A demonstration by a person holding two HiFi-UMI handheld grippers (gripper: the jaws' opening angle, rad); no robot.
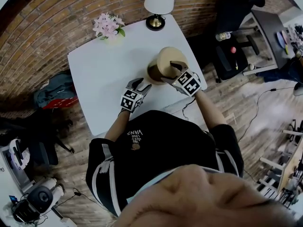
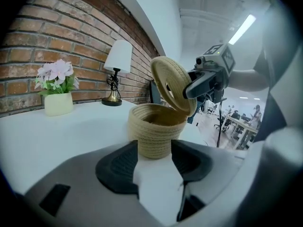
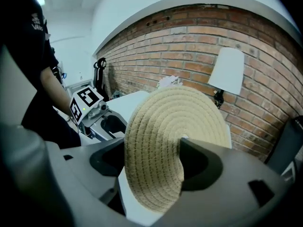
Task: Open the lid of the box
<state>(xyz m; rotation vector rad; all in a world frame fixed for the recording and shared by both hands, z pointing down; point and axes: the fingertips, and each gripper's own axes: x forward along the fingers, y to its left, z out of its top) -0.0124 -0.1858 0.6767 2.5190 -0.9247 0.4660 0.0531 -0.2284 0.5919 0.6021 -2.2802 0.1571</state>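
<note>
A round woven straw box (image 1: 155,73) stands on the white table (image 1: 102,79). Its body (image 2: 156,126) sits between my left gripper's (image 2: 155,151) pads, which touch its lower sides. The flat woven lid (image 1: 166,59) is off the rim, tilted up on edge above the box's right side (image 2: 171,83). My right gripper (image 1: 176,70) is shut on that lid; in the right gripper view the lid (image 3: 175,136) fills the space between the pads. The box's mouth stands open. My left gripper (image 1: 140,85) reaches in from the near left.
A lamp (image 1: 158,4) and a pot of pink flowers (image 1: 109,26) stand at the table's far edge by the brick wall. A bag (image 1: 54,93) lies on the floor at the left, and an office chair (image 1: 232,37) and a desk at the right.
</note>
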